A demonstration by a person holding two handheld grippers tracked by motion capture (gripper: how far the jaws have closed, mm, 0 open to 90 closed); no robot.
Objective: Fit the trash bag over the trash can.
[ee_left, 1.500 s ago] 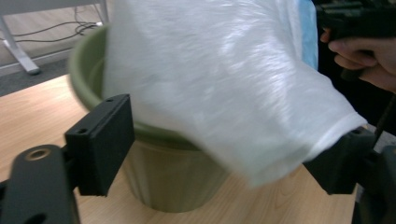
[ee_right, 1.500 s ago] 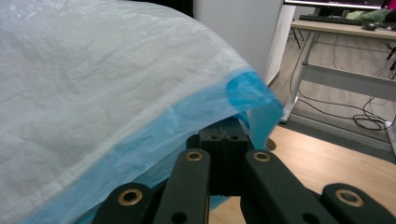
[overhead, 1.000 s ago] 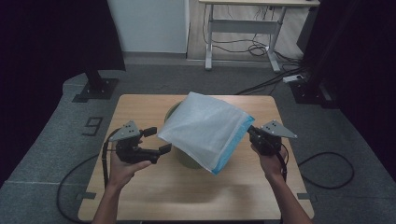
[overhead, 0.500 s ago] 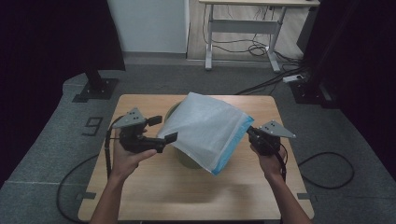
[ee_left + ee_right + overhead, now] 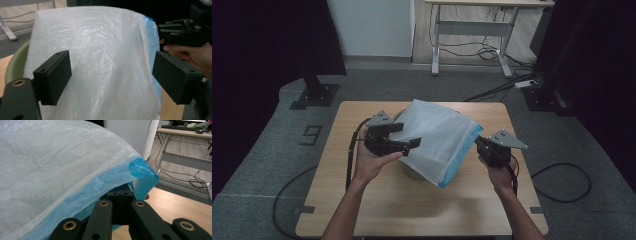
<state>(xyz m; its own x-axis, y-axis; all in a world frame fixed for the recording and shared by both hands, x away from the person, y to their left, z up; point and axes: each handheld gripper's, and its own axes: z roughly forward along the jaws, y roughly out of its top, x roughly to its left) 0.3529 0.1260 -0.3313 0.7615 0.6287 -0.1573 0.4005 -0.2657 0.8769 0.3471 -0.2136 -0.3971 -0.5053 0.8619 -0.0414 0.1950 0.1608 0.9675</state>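
Jaws: left gripper (image 5: 110, 75) spread; right gripper (image 5: 119, 202) pinching bag (image 5: 437, 137) edge.
Change: left gripper moved nearer bag.
Hidden: bowl (image 5: 15, 65) mostly under bag.

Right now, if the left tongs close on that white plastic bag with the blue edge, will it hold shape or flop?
Probably flop: the thin, crinkled white plastic bag with the blue edge already drapes over the green bowl and sags from the right tongs. It looks light, so it should lift easily. The glossy film may slip between the open left tongs.
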